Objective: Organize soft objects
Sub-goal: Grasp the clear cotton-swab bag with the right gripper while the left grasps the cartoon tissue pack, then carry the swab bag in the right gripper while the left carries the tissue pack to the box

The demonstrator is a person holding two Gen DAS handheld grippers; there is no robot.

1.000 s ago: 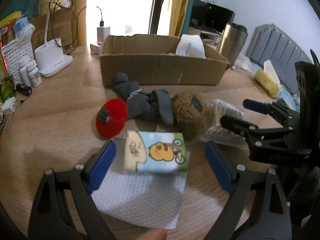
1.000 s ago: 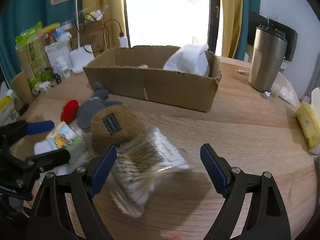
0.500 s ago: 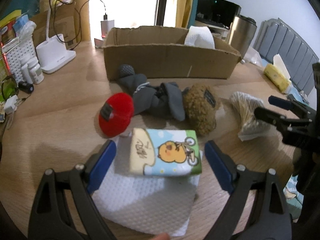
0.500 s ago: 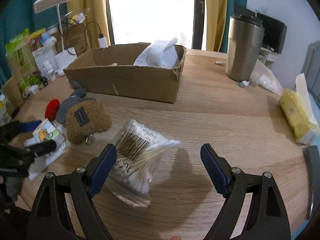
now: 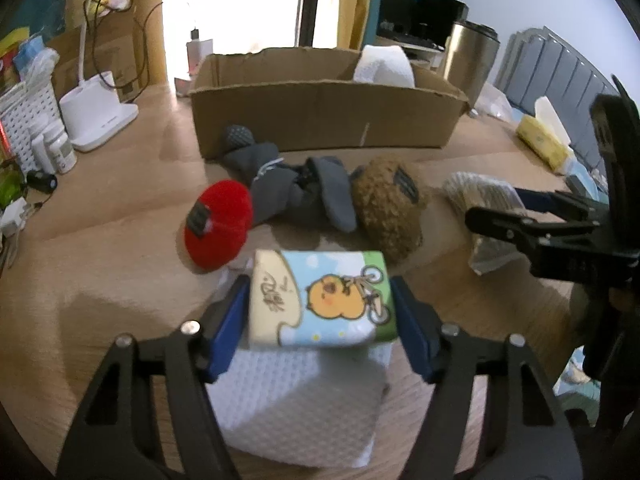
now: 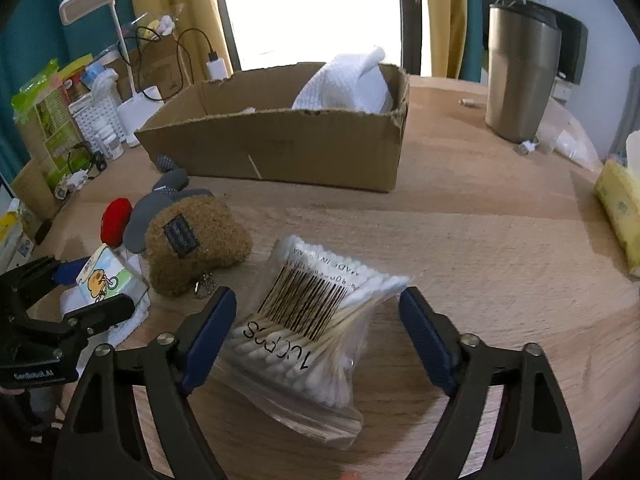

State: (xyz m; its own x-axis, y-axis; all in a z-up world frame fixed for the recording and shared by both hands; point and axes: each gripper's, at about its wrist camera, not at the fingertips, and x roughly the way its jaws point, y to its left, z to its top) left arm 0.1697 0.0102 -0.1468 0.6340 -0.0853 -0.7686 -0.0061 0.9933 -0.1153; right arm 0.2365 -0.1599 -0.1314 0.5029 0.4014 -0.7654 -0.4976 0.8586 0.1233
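Observation:
My left gripper (image 5: 320,320) is shut on a tissue pack (image 5: 320,300) printed with a cartoon bear; it sits over a white cloth (image 5: 296,400). My right gripper (image 6: 316,328) is open around a clear bag of cotton swabs (image 6: 312,328) that lies on the table, its pads (image 6: 208,332) close to both sides. A red plush (image 5: 218,224), grey socks (image 5: 296,192) and a brown plush (image 5: 388,208) lie in a row in front of the cardboard box (image 5: 320,120). The box holds a white cloth (image 6: 348,84).
A steel tumbler (image 6: 520,72) stands at the back right and a yellow tissue pack (image 6: 620,204) at the right edge. A white lamp base (image 5: 96,116), a basket with bottles (image 5: 28,128) and cables crowd the left side.
My left gripper has closed onto the tissue pack. My right gripper has moved in on the cotton swab bag, its jaws narrowed around it.

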